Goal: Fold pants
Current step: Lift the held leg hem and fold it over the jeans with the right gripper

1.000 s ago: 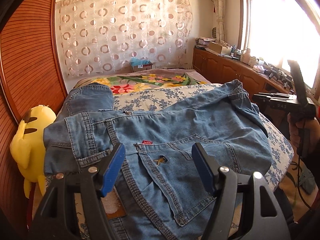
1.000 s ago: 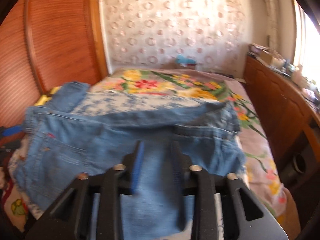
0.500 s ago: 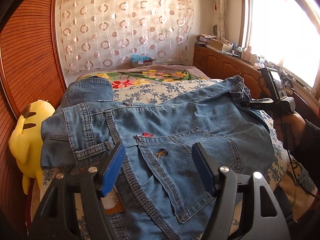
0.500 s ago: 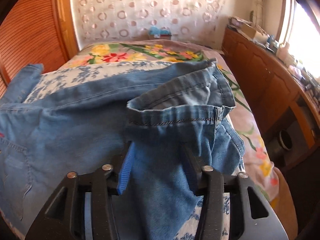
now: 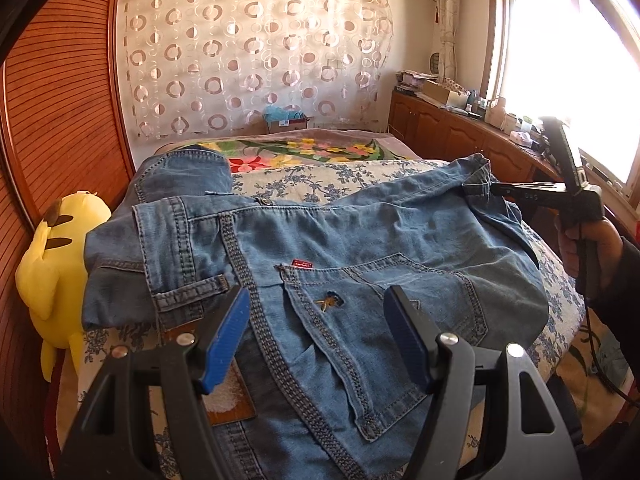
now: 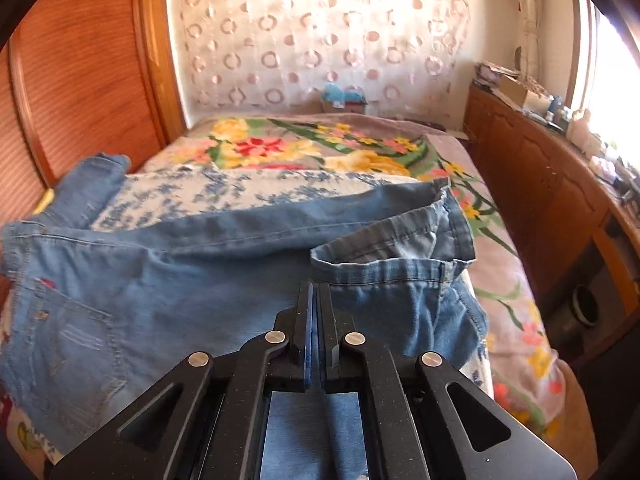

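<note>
Since earlier: right claw (image 6: 317, 292) has gone from hovering over the denim with its pads apart to sitting low at the leg hem; its jaws have just been opening a little after closing, and they stand nearly together.
Right claw: pads almost pressed together, with a narrow slit between them; in the right wrist view the tips sit against the hem (image 6: 384, 270) of the pants leg, and denim lies under the claw, but whether cloth is actually pinched I cannot tell. In the left wrist view the same claw (image 5: 498, 190) reaches the leg end at the far right, held by a hand (image 5: 588, 248) in a dark sleeve.
Left claw: (image 5: 320, 334) spread wide, blue pads apart, hovering over the seat of the pants and gripping nothing.
Pants: (image 5: 360, 248) blue denim, lying across the bed (image 5: 320, 184) on a blue-flowered sheet, back pocket and red tab upward, waistband toward the left, one leg stretched to the right, the other leg (image 5: 184, 174) running toward the far end of the bed.
Plush toy: (image 5: 52, 264) yellow, at the bed's left edge beside the waistband.
Backdrop: wooden slatted wall (image 5: 60, 120) on the left, circle-patterned curtain (image 5: 256, 52) behind the bed.
</note>
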`<action>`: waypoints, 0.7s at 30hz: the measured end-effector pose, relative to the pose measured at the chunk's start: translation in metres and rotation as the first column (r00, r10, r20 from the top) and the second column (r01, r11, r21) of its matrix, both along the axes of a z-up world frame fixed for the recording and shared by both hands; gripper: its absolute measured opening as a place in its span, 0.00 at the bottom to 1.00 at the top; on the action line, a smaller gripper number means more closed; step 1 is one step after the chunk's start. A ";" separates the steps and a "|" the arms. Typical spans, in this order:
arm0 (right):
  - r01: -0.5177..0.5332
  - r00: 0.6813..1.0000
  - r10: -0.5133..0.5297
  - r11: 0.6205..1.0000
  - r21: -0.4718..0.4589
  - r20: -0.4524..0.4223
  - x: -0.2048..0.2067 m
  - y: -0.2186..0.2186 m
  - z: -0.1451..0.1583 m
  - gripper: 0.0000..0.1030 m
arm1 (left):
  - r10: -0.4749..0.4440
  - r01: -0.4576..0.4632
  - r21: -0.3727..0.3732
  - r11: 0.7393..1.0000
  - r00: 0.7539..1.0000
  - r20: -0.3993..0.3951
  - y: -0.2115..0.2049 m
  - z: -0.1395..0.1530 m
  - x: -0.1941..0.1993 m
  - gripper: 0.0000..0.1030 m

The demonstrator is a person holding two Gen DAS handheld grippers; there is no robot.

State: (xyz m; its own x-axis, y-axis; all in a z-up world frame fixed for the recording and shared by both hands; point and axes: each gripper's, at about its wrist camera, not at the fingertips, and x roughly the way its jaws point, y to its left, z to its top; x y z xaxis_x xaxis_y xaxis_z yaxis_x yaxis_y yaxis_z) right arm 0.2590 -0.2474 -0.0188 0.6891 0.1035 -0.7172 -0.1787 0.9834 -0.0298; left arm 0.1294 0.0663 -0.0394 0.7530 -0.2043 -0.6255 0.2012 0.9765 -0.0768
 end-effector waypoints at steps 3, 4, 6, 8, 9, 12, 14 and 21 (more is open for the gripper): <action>0.040 0.998 -0.041 0.999 -0.030 -0.039 0.012 -0.006 -0.015 0.51 | -0.001 0.001 -0.002 1.000 1.000 -0.001 0.000 -0.001 -0.001 0.67; 0.057 0.997 -0.059 0.997 -0.047 -0.046 0.016 -0.007 -0.020 0.54 | -0.001 0.001 -0.003 1.000 1.000 -0.003 0.000 -0.002 -0.001 0.67; 0.073 0.994 -0.077 0.996 -0.055 -0.079 0.028 -0.011 -0.031 0.61 | 0.000 0.000 -0.005 1.000 1.000 -0.007 0.001 -0.003 0.000 0.67; 0.088 0.989 -0.091 0.996 -0.029 -0.121 0.040 -0.015 -0.039 0.61 | 0.002 -0.002 -0.007 1.000 1.000 -0.011 0.002 -0.005 0.001 0.67; 0.094 0.988 -0.094 0.996 -0.007 -0.123 0.046 -0.017 -0.040 0.61 | 0.002 -0.002 -0.007 1.000 1.000 -0.013 0.002 -0.006 0.001 0.67; 0.108 0.989 -0.104 0.993 0.037 -0.107 0.054 -0.023 -0.038 0.49 | 0.004 -0.004 -0.009 1.000 1.000 -0.019 0.003 -0.009 0.001 0.67; 0.124 0.987 -0.122 0.992 0.020 -0.103 0.055 -0.025 -0.036 0.05 | 0.003 -0.003 -0.007 1.000 1.000 -0.023 0.004 -0.010 0.001 0.67; 0.041 0.999 -0.040 0.995 0.088 -0.016 0.031 -0.023 -0.009 0.04 | 0.013 -0.013 -0.016 1.000 0.999 -0.030 0.007 -0.015 0.002 0.67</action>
State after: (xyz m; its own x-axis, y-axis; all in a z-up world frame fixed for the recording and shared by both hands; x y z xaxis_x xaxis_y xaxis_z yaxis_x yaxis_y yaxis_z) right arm 0.2900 -0.2704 -0.0275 0.6839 0.1394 -0.7162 -0.1388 0.9885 0.0598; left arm 0.1315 0.0738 -0.0547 0.7365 -0.2046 -0.6447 0.1856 0.9777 -0.0981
